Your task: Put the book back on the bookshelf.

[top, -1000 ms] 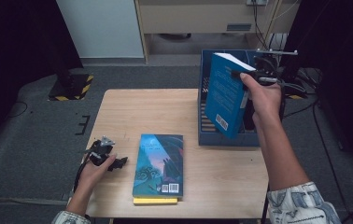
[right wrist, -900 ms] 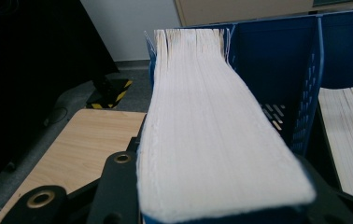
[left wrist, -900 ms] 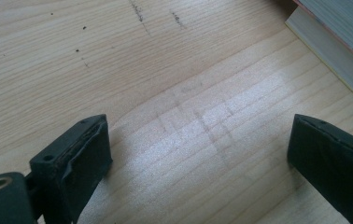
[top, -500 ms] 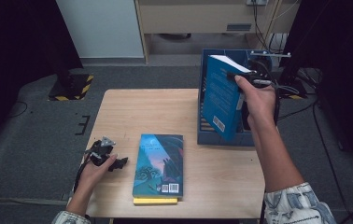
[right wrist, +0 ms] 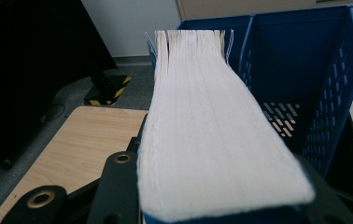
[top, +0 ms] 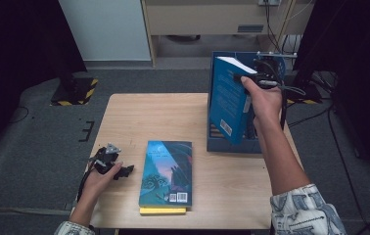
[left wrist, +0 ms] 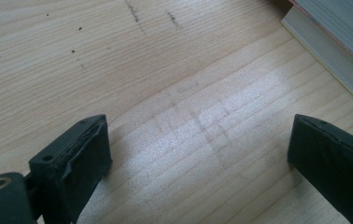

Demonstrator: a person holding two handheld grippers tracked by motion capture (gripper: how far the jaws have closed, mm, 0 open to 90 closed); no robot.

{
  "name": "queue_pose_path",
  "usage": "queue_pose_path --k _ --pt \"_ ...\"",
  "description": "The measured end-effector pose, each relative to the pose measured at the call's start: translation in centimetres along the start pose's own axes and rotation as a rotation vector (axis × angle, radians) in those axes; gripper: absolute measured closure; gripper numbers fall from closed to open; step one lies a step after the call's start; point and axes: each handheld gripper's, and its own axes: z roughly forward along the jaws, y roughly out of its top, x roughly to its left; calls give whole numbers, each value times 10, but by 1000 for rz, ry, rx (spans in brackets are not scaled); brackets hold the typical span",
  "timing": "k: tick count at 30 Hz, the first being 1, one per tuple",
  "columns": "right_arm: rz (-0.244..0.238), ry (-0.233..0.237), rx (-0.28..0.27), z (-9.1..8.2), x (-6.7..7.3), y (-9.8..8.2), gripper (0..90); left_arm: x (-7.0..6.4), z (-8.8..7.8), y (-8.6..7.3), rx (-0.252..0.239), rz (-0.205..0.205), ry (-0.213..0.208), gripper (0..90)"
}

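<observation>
**Blue book held upright at the file rack**

Right claw (top: 244, 78) clamped on blue book (top: 228, 98), gripping near top edge, page block up. Book upright, tilted slightly, at the near-left part of blue file rack (top: 232, 144); lower end down at the rack's front wall, cannot tell whether it touches the bottom. In the right gripper view: page block (right wrist: 202, 116) running straight out between both jaws, pressed on each side; rack's slotted divider (right wrist: 333, 93) just to the right of the book, dividing wall behind it.

Left claw (top: 124, 170) resting on the counter (top: 149, 117) at the near-left corner, jaws well apart, nothing between. In the left gripper view: bare wood grain between the fingers (left wrist: 76, 158), corner of the book stack (left wrist: 338, 42) at upper right, apart from the jaws.

Second book, teal illustrated cover (top: 166, 171), lying flat on a yellow book (top: 162, 210) at the near middle of the counter, just beside the left claw, well apart from the rack.

Rack at the far-right of the counter, reaching its right edge
</observation>
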Motion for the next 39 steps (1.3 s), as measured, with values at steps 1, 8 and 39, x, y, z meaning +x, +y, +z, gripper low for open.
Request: queue_pose_path --k 1,8,39 --pt "-1 -2 0 1 0 0 606 0 0 0 0 0 0 52" --pt "5 -23 -2 12 1 2 606 0 0 0 -1 0 0 52" --pt "18 -107 -36 62 8 -2 604 -1 1 0 -9 4 -4 54"
